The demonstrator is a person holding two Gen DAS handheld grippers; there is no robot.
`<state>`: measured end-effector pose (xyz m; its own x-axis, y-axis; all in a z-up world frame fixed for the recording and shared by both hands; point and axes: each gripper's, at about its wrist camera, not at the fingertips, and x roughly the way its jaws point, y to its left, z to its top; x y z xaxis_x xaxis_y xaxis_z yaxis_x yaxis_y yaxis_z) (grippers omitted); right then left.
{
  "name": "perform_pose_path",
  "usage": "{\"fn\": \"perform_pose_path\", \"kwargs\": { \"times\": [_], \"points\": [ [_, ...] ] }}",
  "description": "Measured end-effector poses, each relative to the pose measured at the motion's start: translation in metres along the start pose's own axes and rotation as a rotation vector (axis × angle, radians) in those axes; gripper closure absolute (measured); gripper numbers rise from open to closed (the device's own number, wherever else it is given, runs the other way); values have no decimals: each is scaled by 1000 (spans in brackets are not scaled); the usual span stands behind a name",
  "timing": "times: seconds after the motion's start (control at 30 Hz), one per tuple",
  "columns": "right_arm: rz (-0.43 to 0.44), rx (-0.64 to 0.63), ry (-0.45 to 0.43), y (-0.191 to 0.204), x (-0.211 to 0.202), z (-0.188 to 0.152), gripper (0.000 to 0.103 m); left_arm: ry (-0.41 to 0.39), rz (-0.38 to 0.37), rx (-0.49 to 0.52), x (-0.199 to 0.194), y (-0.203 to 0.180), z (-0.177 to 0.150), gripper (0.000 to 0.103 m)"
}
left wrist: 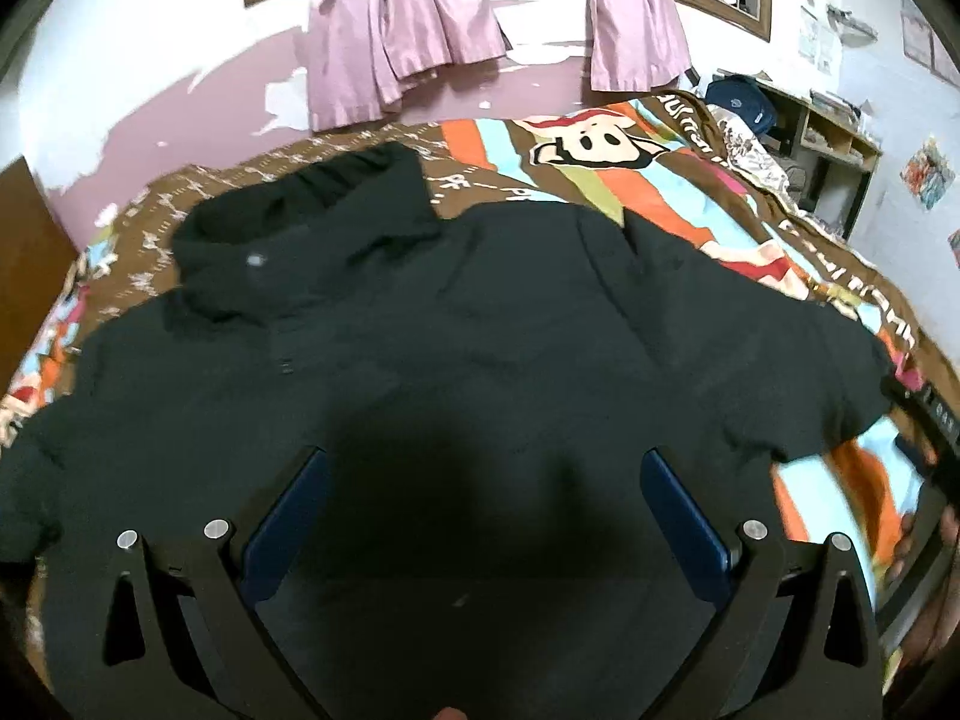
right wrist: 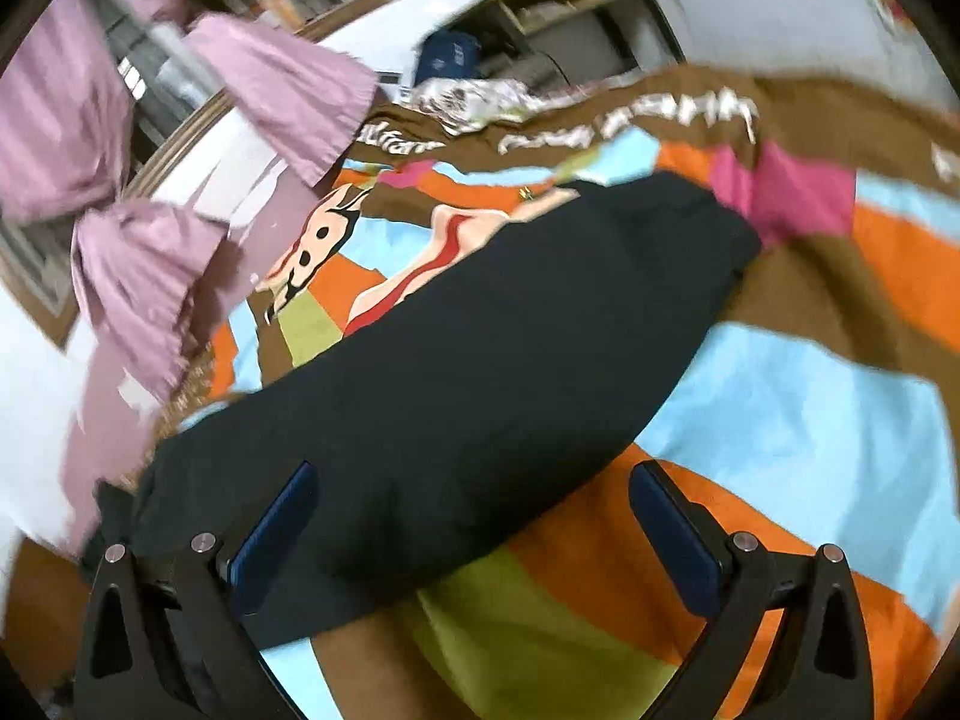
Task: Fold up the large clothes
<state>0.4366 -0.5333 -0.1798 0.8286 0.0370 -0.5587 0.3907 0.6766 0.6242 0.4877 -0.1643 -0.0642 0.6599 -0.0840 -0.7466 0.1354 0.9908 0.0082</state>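
Observation:
A large black padded jacket (left wrist: pixel 456 324) lies spread flat on the bed, its hood (left wrist: pixel 300 210) toward the far left and a sleeve reaching right. My left gripper (left wrist: pixel 483 474) is open, its blue-padded fingers (left wrist: pixel 288 516) just above the jacket's lower body, holding nothing. In the right wrist view the jacket's sleeve (right wrist: pixel 480 348) runs diagonally across the bedspread. My right gripper (right wrist: pixel 474 492) is open over the sleeve's near part, one finger over black cloth, the other over the bedspread. The right gripper's edge shows in the left wrist view (left wrist: pixel 930 450).
A colourful cartoon bedspread (left wrist: pixel 600 168) covers the bed (right wrist: pixel 810 408). Pink curtains (left wrist: pixel 396 36) hang on the wall behind. Shelves (left wrist: pixel 834 138) and a dark blue bag (left wrist: pixel 741 99) stand past the bed's far right corner. A brown wooden panel (left wrist: pixel 30 252) is at the left.

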Motion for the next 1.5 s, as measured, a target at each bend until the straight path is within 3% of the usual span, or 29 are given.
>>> {"fn": "perform_pose_path", "kwargs": {
  "times": [0.07, 0.23, 0.3, 0.37, 0.53, 0.6, 0.63, 0.67, 0.77, 0.97, 1.13, 1.33, 1.5],
  "points": [
    [47, 60, 5, -12, 5, 1, 0, 9, -33, -20, 11, -6, 7, 2],
    [47, 114, 65, -27, 25, -1, 2, 45, -64, -23, 37, -20, 13, 2],
    [46, 124, 85, -30, 31, -3, 11, 61, -58, -7, 46, -24, 11, 2],
    [50, 139, 102, -34, 36, -4, 30, 79, -49, 12, 55, -27, 7, 2],
    [71, 203, 95, -53, 44, 1, 47, 145, -47, 1, 79, -22, -2, 2],
    [90, 217, 89, -58, 46, 3, 64, 144, -60, -18, 80, -18, -2, 2],
    [117, 223, 85, -58, 46, 4, 82, 147, -66, -19, 80, -17, -3, 2],
    [145, 229, 75, -59, 44, 5, 91, 148, -69, -16, 80, -17, -4, 2],
    [136, 164, 34, -46, 31, 12, 96, 157, -83, -9, 79, -14, -2, 2],
    [146, 13, -132, 4, -24, 30, 97, 153, -131, 1, 61, -1, 4, 2],
    [172, -142, -286, 62, -85, 26, 97, 151, -173, -58, 29, 31, 11, 2],
    [178, -464, -402, 179, -135, -5, 97, 112, -140, -50, -25, 83, 15, 2],
    [240, -738, -412, 276, -146, -60, 97, 64, -129, -179, -77, 154, 9, 2]
  ]
}}
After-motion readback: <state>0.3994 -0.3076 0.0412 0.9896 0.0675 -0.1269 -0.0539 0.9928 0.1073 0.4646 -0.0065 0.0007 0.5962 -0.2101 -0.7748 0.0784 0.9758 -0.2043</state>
